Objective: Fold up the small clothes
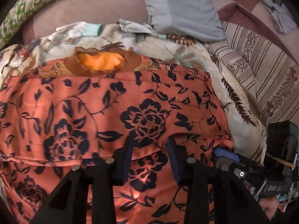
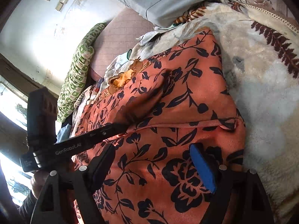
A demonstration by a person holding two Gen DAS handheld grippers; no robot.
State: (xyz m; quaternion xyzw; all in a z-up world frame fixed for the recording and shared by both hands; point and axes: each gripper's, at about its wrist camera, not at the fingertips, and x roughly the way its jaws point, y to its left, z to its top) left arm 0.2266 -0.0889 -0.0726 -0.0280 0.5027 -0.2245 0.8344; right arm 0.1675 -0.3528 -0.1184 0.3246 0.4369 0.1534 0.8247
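1. Left wrist view: you are over a bed covered by a cream fleece blanket with a brown fern print (image 1: 241,100). A grey pillow (image 1: 179,9) and a striped cushion (image 1: 261,71) lie at the far side.
2. The orange floral garment (image 1: 115,104) lies spread on the blanket, its embroidered neckline (image 1: 101,63) at the far edge, with a fold line running across near you.
3. Your left gripper (image 1: 149,156) stands part open just above the cloth, nothing pinched between its fingers.
4. Your right gripper (image 1: 227,157) shows at the garment's right edge.
5. Right wrist view: a white wall (image 2: 37,28) and a green patterned bolster (image 2: 78,71) lie behind.
6. Your right gripper (image 2: 155,168) is spread wide over the orange floral garment (image 2: 177,102), clamping nothing; the left gripper (image 2: 142,102) appears blurred above the cloth.
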